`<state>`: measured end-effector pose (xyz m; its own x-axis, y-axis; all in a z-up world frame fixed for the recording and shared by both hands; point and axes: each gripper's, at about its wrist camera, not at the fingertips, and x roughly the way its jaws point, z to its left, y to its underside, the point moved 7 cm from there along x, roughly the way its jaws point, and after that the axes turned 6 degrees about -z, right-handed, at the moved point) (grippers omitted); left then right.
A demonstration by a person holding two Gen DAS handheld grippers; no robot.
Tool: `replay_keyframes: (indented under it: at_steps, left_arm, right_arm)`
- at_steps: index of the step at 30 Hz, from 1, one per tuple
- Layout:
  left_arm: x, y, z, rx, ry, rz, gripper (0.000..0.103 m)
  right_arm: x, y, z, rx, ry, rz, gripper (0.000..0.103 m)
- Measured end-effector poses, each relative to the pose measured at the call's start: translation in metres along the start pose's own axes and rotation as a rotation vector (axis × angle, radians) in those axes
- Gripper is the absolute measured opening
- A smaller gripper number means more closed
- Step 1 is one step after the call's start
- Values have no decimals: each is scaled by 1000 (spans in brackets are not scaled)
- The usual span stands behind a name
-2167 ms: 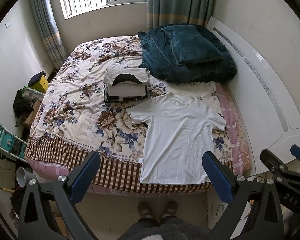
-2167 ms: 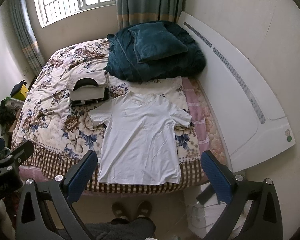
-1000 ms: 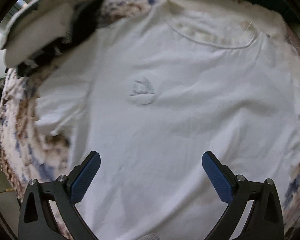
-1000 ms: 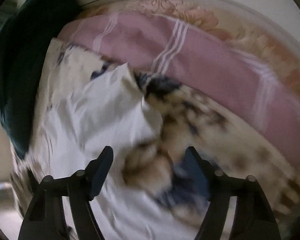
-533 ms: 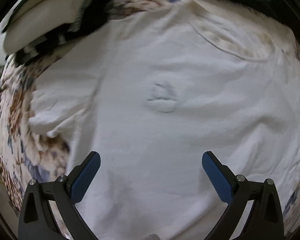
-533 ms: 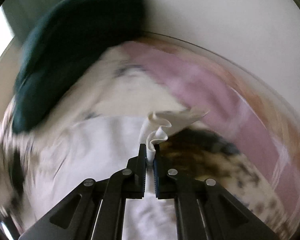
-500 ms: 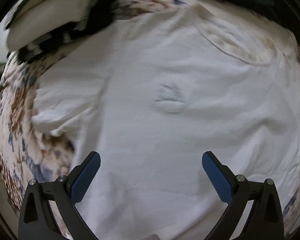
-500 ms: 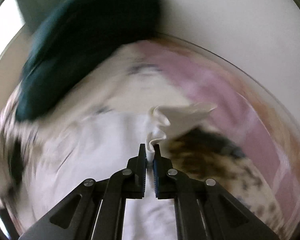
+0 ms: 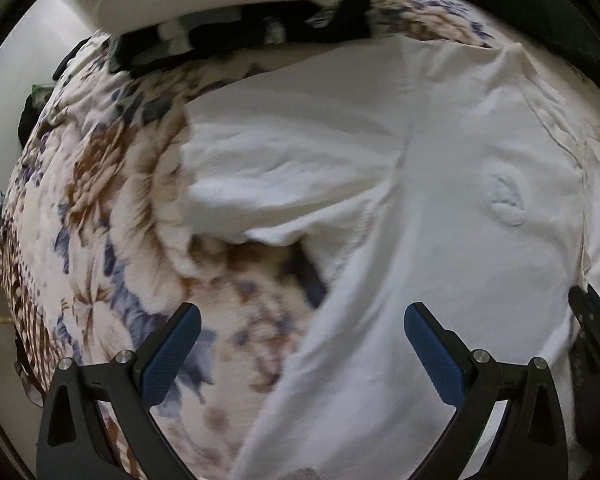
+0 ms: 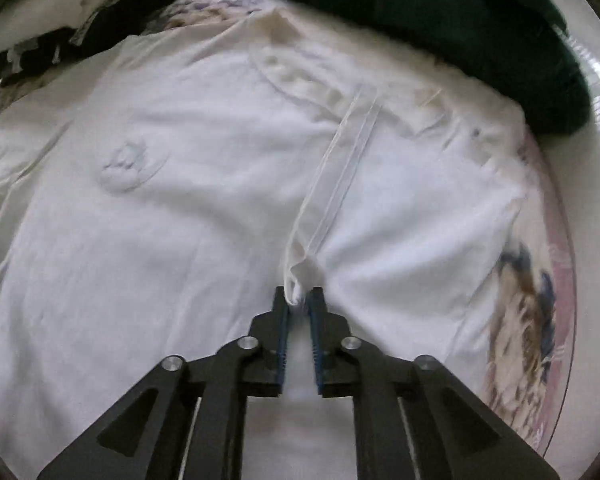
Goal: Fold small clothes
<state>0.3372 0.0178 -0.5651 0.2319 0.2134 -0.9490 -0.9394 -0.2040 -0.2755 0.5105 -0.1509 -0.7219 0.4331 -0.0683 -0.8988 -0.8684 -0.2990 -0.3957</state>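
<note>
- Basically, floral quilt (image 9: 112,208) fills the left half of the left wrist view; in the right wrist view only a strip shows at the right edge, next to a pink striped sheet (image 10: 556,248).
- White T-shirt (image 10: 204,216) lies flat on the quilt, front up, covering most of the right wrist frame and the right half of the left wrist frame. Collar sits toward the top, small raised emblem (image 10: 126,166) at centre left in the right wrist view.
- Dark teal bedding (image 10: 440,12) is heaped across the upper right of the right wrist view, its edge just past the shirt collar.
- Stack of folded clothes (image 9: 228,8), white and black layers, sits in the upper left of the left wrist frame, just beside the shirt's shoulder.
- Shirt's one sleeve (image 9: 284,176) spreads out flat over the quilt at centre of the left wrist view.
- Other sleeve (image 10: 340,168) is turned in over the shirt front; its hem runs as a stitched band from near the collar down to centre frame.
- Left gripper (image 9: 300,344) hovers above the shirt's side edge, fingers spread wide, nothing between them, one tip over quilt, one over shirt.
- Right gripper (image 10: 299,300) is at lower centre of its own view, jaws narrow and parting; the folded sleeve's corner still sits bunched between the tips, with a visible gap along the pads lower down.
- Right gripper also shows as a dark blur at the right edge of the left wrist frame.
</note>
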Motion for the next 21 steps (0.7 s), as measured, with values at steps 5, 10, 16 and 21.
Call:
replay_keyframes:
  at_steps: [5,10,16,21]
  left_arm:
    - [14,4,42,-182,55,56,103]
    - [52,-2,89,-606,299,136,103]
    - [66,-44,93,-760,401,28,72]
    - [61,-62,71,-737,372,-37,5]
  right_arm:
    - [-34,22,-11,164,-134,13,61]
    - [-28,54,-45,371,-114,103,61]
    - [-19,70,-62,506,-71,145,61]
    - [-21,80,-78,566,-61,148,61]
